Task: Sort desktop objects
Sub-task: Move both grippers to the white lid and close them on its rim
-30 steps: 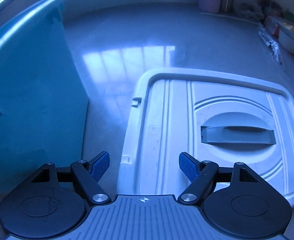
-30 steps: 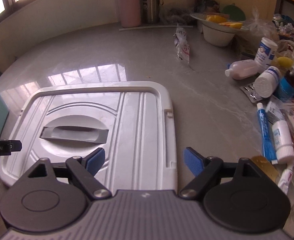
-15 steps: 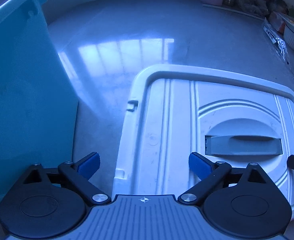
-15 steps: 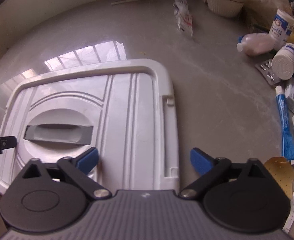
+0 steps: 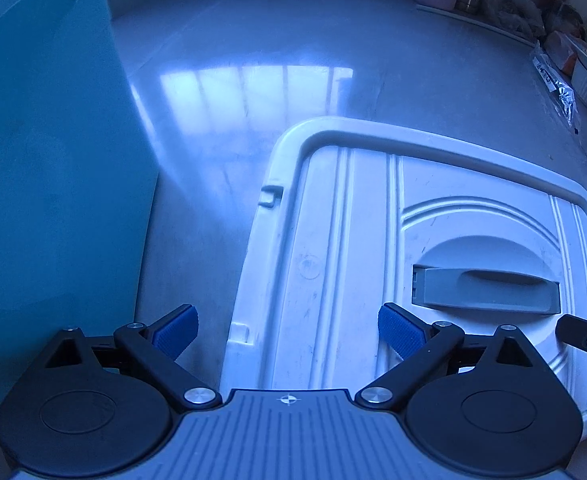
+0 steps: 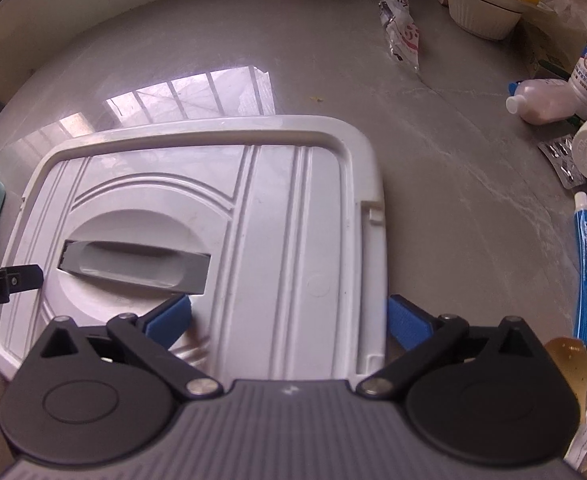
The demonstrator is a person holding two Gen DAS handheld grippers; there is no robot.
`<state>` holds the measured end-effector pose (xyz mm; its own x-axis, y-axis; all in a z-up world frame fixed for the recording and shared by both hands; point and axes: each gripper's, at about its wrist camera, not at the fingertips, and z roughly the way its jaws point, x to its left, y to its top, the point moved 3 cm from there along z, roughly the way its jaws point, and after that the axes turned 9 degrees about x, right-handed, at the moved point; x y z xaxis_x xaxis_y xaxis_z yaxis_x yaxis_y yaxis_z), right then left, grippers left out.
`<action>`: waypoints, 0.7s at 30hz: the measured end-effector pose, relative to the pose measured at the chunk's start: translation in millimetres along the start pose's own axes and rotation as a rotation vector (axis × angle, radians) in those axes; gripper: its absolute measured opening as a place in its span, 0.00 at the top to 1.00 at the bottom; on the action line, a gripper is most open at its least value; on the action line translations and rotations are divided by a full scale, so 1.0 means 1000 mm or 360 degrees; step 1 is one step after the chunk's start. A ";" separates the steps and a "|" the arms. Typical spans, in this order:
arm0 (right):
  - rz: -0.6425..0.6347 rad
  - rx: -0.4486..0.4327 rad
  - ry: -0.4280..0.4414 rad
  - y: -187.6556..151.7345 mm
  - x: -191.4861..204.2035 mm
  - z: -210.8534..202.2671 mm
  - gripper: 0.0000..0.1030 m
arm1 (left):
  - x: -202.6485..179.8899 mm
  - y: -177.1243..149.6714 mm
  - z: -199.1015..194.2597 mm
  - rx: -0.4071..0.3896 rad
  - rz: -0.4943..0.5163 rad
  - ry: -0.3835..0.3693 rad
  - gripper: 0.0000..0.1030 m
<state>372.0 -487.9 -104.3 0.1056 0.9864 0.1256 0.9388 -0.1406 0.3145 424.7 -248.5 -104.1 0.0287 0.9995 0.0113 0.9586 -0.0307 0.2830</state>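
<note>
White lid [image 6: 229, 216], handle [image 6: 133, 266] crosswise

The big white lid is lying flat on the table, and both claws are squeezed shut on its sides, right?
Not quite. The white lid does lie flat on the table, but both claws are open. The right wrist view shows the right claw spread across the lid's right edge; the left wrist view shows the left claw spread across its left edge.

The lid [image 6: 285, 216] lies flat on the counter [image 6: 433, 128] — bin [image 5: 45, 184] left, tube [image 6: 585, 268] right.
</note>
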 end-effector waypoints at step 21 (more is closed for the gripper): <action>-0.0127 0.0032 0.0030 -0.079 0.010 -0.013 0.00 | 0.019 -0.115 -0.010 -0.0012 -0.0043 0.0040 0.02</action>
<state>294.6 -468.4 -115.2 0.0242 0.9927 0.1184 0.9503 -0.0596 0.3054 312.2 -225.7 -127.3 -0.0048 0.9996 0.0277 0.9568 -0.0035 0.2907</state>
